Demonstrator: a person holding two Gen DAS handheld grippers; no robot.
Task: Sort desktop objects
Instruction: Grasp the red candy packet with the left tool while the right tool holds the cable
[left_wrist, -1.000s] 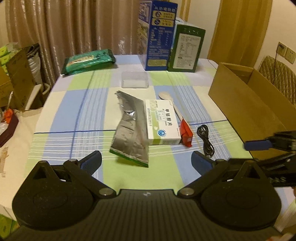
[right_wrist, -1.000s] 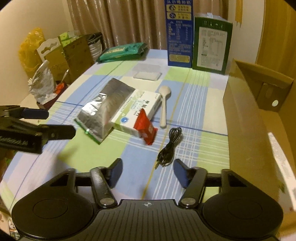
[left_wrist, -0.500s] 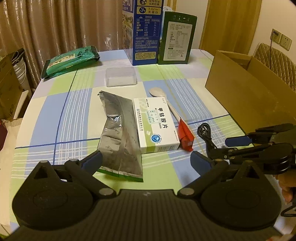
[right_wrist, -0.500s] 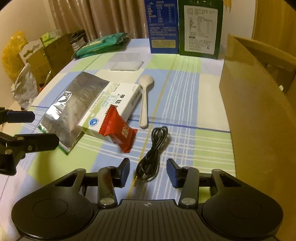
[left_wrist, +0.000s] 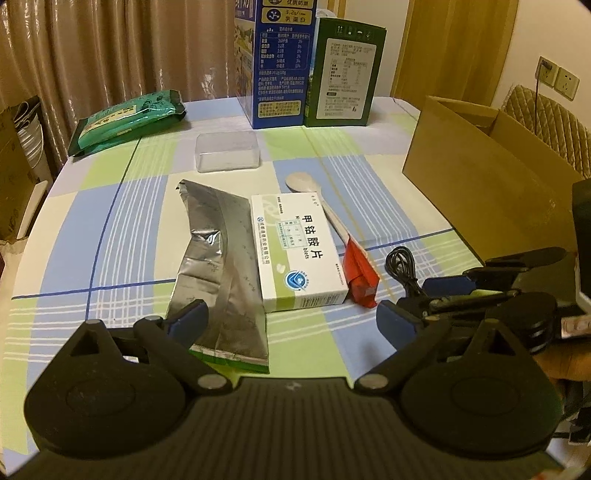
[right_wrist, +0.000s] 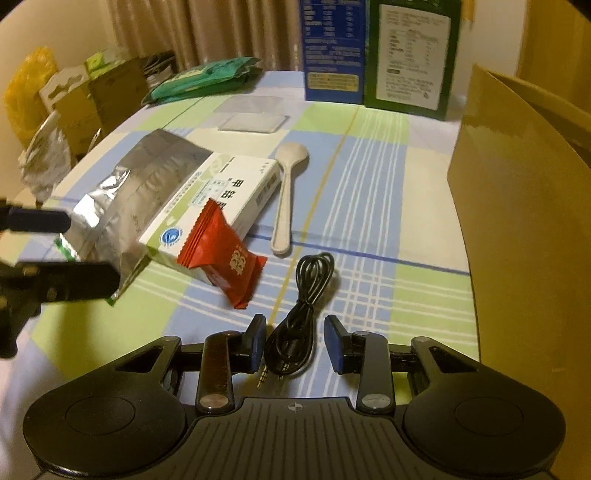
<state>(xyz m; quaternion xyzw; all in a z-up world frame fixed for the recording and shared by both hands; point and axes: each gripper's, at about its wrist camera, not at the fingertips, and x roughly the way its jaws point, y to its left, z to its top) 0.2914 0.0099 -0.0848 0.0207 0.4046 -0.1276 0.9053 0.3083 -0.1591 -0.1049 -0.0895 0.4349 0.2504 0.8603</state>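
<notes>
Step in hand: cable pickup. Right tongs (right_wrist: 294, 343) closing around coiled audio cable (right_wrist: 301, 306) near tabletop's near edge, pads not yet touching. Left tongs (left_wrist: 291, 319) wide apart, narrowing, over foil pouch (left_wrist: 221, 266). Next move likely needs firm pinch, then lift toward cardboard box (right_wrist: 517, 206).

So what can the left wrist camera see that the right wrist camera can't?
Only the left wrist view: wall sockets and a quilted chair back behind the cardboard box.

Only the right wrist view: a yellow bag and a crinkly silver bag beside the table, plus the black cable lying between the right gripper as it closes, not yet pinched.

Both: silver pouch, medicine box, red candy, spoon, both cartons.
</notes>
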